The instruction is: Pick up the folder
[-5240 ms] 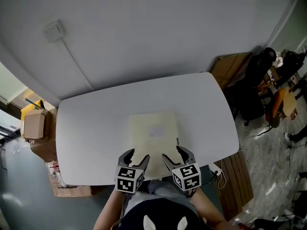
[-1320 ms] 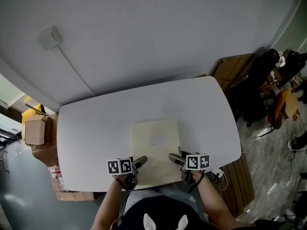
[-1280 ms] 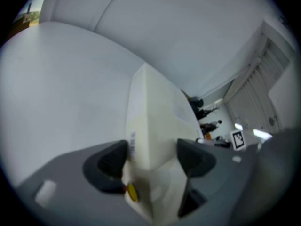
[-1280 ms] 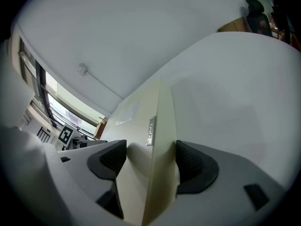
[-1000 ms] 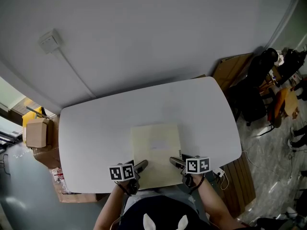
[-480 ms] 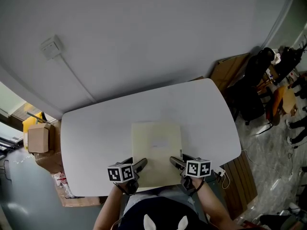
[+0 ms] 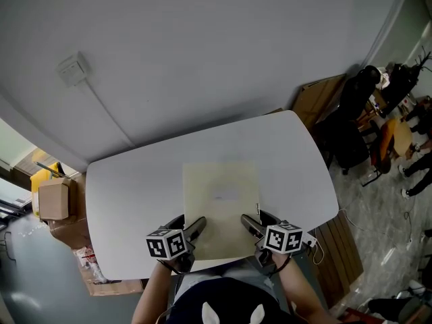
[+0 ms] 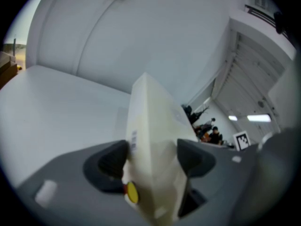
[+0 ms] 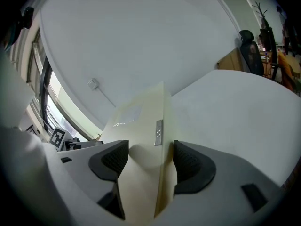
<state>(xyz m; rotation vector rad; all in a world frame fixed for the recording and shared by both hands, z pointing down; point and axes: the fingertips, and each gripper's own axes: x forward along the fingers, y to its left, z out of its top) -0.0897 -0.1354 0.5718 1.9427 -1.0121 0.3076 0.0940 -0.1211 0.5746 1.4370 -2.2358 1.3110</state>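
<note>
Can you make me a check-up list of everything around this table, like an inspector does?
Surface: white table, holds only the folder.
Job's things: cream folder, its near edge is pinched on both sides.
Clutter: nothing seen on the table.
Grippers: left gripper and right gripper are both shut on the folder.
Cables: a cord runs down the wall from a wall box.
Surroundings: cardboard boxes on the left, black chair on the right.

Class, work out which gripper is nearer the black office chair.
Right. The right gripper clamps the folder at its near right corner, on the black office chair side of the table; the left gripper clamps the near left corner, farther from it.
</note>
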